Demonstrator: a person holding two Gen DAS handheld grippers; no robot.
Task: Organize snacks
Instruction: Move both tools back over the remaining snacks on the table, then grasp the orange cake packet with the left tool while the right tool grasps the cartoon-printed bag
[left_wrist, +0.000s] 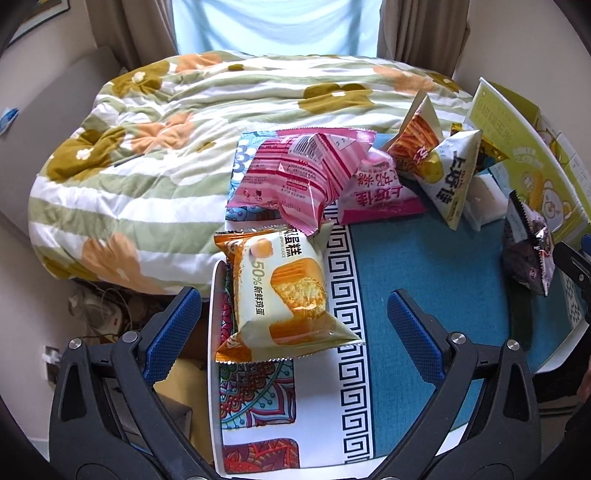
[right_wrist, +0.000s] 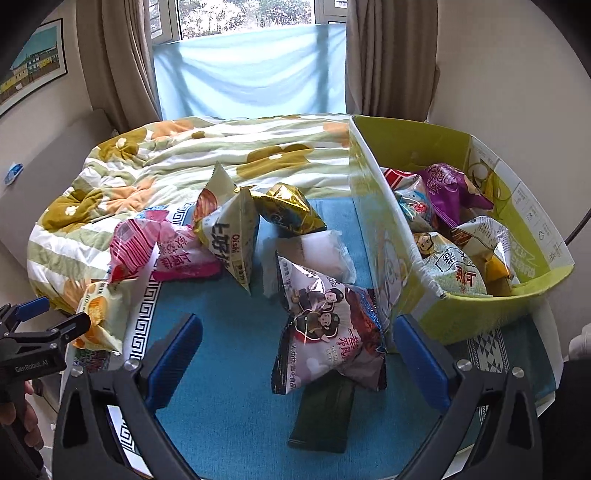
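Note:
My left gripper (left_wrist: 295, 325) is open, its blue pads either side of an orange cake packet (left_wrist: 284, 291) lying at the table's left edge. Behind it lie pink packets (left_wrist: 299, 173) and a cream Oishi bag (left_wrist: 450, 173). My right gripper (right_wrist: 295, 350) is open around a dark monkey-print packet (right_wrist: 328, 325) standing on the blue tablecloth (right_wrist: 229, 369). A dark green packet (right_wrist: 325, 417) lies under it. A green box (right_wrist: 480, 317) at the right holds several snack bags.
A flowered quilt (left_wrist: 147, 147) covers the bed behind the table. A gold bag (right_wrist: 288, 210) and a white packet (right_wrist: 321, 254) lie mid-table. The left gripper (right_wrist: 40, 332) shows at the left edge of the right wrist view. Curtains and a window are beyond.

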